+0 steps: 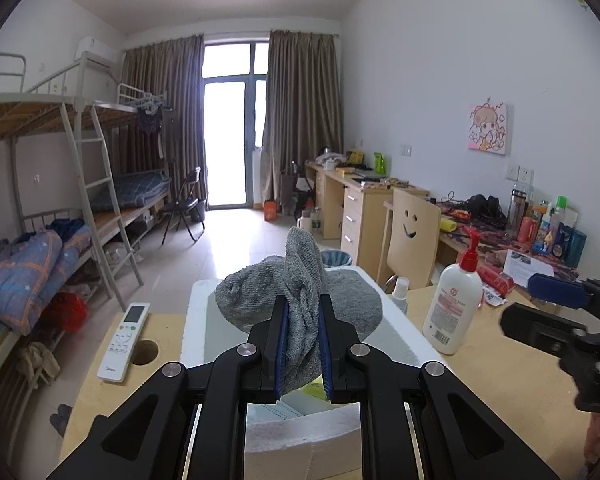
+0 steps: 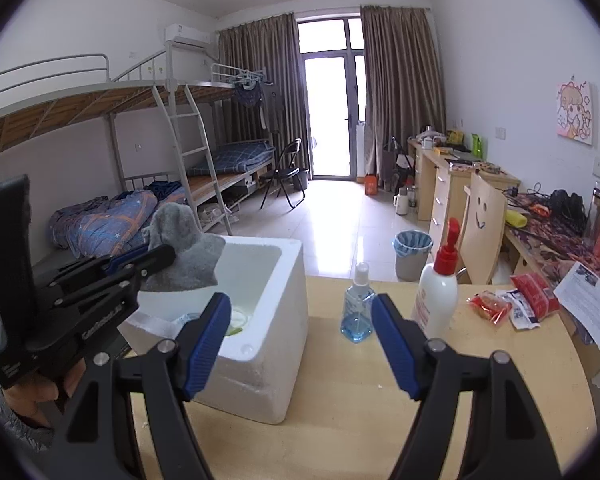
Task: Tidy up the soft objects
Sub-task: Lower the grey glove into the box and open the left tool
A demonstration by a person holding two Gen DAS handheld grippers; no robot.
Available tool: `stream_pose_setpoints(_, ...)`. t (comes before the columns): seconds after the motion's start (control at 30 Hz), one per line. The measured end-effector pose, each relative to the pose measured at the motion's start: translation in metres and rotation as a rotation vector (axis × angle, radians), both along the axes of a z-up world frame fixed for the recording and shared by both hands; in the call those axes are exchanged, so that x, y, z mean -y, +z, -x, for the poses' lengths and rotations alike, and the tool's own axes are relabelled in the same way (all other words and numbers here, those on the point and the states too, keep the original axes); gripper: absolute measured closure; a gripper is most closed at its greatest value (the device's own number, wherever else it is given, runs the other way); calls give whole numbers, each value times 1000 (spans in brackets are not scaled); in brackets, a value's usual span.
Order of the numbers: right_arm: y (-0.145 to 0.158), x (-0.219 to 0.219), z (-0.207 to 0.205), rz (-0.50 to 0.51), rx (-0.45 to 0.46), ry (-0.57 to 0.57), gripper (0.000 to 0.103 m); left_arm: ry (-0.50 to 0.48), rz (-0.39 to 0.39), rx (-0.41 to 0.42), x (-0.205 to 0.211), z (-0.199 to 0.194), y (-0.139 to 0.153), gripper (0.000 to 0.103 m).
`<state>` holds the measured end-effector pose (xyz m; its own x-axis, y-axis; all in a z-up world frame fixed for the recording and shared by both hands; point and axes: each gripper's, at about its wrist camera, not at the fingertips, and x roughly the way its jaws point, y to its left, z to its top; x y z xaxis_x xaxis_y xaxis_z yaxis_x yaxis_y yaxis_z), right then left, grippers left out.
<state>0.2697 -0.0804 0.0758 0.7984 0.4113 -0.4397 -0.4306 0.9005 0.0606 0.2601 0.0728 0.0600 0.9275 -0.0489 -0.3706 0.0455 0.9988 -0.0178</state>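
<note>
You are carrying the grey cloth (image 1: 300,304), clamped in the left gripper (image 1: 303,344) fingers, above the white foam box (image 2: 276,320) at frame centre. The right gripper (image 2: 300,344) is spread, empty. Next: lower, then release inside.

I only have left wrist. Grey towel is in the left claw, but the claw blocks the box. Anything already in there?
Observer: Yes. Right wrist shows white and pale green items low inside the white foam box.
Operator: Is the grey towel over the opening?
Observer: Yes, the left claw holds it above the box's left rim.
Operator: Right claw?
Observer: The right claw is open and empty, above the wooden table, with a blue spray bottle beyond its fingers.
</note>
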Motion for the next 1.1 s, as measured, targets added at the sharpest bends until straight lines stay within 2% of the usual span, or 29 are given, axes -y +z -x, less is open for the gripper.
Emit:
stream_pose_setpoints(0.1,0,0,1,0,7,3,26,-2,-1,-12,0,-3,-3,87)
stream_pose_setpoints(0.17,-2,1,2,2,7,5,26,2,3,-16,1,-6,-2,83)
stream_pose_setpoints(0.2,-2,1,3,3,7,5,26,1,7,-18,1,-6,-3,67)
stream_pose_setpoints(0.23,-2,1,4,4,10,6,26,2,10,-20,0,-7,-3,42)
stream_pose_setpoints(0.3,-2,2,4,2,13,6,26,19,20,-18,-2,-9,-1,17)
stream_pose_setpoints(0.33,-3,3,4,2,14,4,26,25,24,-19,-3,-10,-1,8)
stream_pose_setpoints(0.47,-4,9,4,-3,12,-5,26,55,20,30,-4,-3,0,6)
stream_pose_setpoints(0.77,-6,16,19,-18,12,-10,26,53,14,31,1,15,4,5)
stream_pose_setpoints(0.87,-5,16,30,-19,35,-22,14,49,3,37,4,29,7,2)
stream_pose_setpoints(0.93,-6,18,38,-31,58,-21,1,52,-2,56,5,41,10,2)
stream_pose_setpoints(1.1,-3,17,61,-17,85,-10,0,54,-4,92,8,75,19,1)
